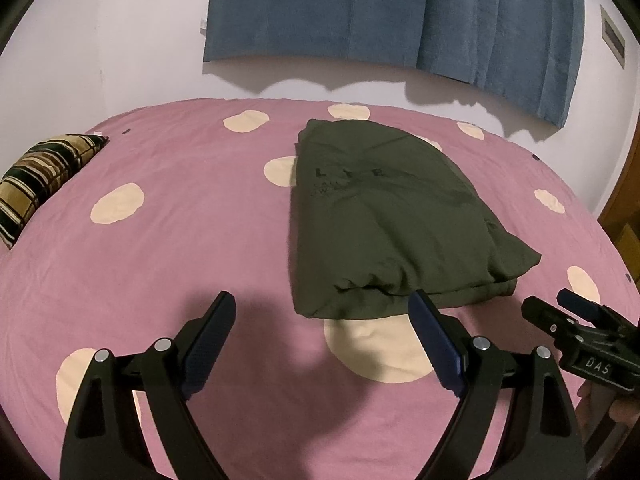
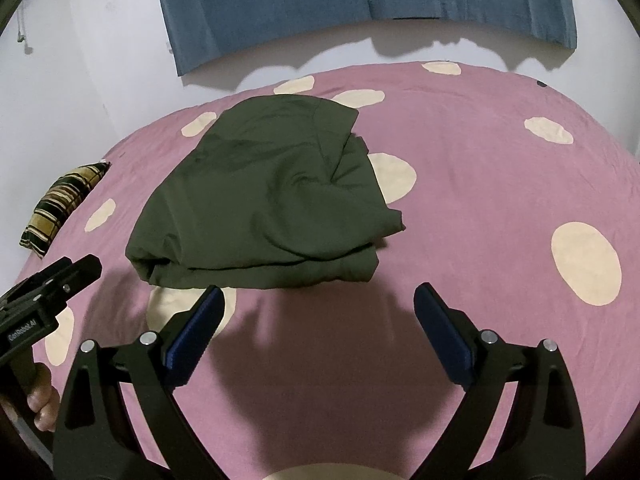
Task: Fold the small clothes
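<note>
Just one garment on the bed: a dark olive folded shirt, lying near the middle of the pink, cream-spotted cover, a little toward the far edge by the wall. One striped pillow at the bed's left edge, well apart from the shirt. One blue curtain hanging on the wall beyond the far edge. Two grippers, one per hand. Left gripper hovering over the near part of the bed with jaws spread wide and nothing between them; shirt's near folded edge lying just beyond the right fingertip, slightly right of the gap. Right gripper likewise wide apart and holding nothing; shirt's near edge just ahead of the left fingertip, mostly left of the gap. Seen from the left wrist, right gripper sitting near the shirt's near right corner, not touching it. No containers anywhere.
</note>
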A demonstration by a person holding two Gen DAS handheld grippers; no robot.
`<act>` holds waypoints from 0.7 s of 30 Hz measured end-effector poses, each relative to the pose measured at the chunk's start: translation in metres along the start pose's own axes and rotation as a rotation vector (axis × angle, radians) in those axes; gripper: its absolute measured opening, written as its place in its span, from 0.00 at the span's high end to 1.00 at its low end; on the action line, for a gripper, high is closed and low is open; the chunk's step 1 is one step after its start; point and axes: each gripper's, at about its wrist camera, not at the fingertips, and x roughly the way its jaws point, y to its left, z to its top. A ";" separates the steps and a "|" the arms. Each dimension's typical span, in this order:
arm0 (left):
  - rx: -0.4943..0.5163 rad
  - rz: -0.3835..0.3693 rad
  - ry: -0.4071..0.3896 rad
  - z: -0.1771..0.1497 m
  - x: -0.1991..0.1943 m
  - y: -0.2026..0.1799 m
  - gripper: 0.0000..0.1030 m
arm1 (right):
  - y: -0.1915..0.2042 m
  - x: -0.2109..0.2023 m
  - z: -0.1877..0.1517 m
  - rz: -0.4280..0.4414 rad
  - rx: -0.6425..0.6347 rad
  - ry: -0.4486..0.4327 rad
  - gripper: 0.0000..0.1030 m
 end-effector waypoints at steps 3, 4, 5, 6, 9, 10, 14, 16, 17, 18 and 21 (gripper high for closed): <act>0.002 0.000 -0.001 0.000 0.000 -0.001 0.16 | 0.000 0.000 0.000 0.000 0.000 0.000 0.07; 0.001 0.002 0.000 0.000 0.000 -0.001 0.16 | 0.000 0.000 0.000 0.000 0.000 0.000 0.07; 0.000 0.002 0.000 0.000 0.000 -0.001 0.16 | 0.001 0.000 0.000 -0.001 0.000 0.000 0.07; 0.000 0.001 0.000 -0.001 0.000 -0.002 0.16 | 0.001 0.000 -0.001 -0.002 0.000 0.000 0.07; -0.001 0.000 0.002 -0.001 0.000 -0.003 0.16 | 0.001 0.000 -0.003 -0.001 -0.001 0.003 0.07; -0.001 0.000 0.002 -0.001 0.000 -0.003 0.16 | 0.001 0.000 -0.004 -0.001 -0.002 0.004 0.07; -0.001 -0.001 -0.002 -0.001 -0.001 -0.004 0.16 | 0.001 0.001 -0.003 0.000 -0.005 0.007 0.07; 0.000 0.001 -0.002 -0.001 -0.001 -0.004 0.16 | 0.001 0.001 -0.004 -0.001 -0.005 0.008 0.07; 0.000 0.000 -0.001 -0.001 -0.001 -0.003 0.16 | 0.001 0.001 -0.003 -0.001 -0.005 0.008 0.07; -0.002 0.001 -0.002 -0.001 -0.001 -0.003 0.16 | 0.001 0.001 -0.003 0.000 -0.005 0.009 0.07; -0.008 0.009 -0.009 0.000 -0.002 -0.003 0.16 | 0.001 0.002 -0.004 0.001 -0.008 0.015 0.07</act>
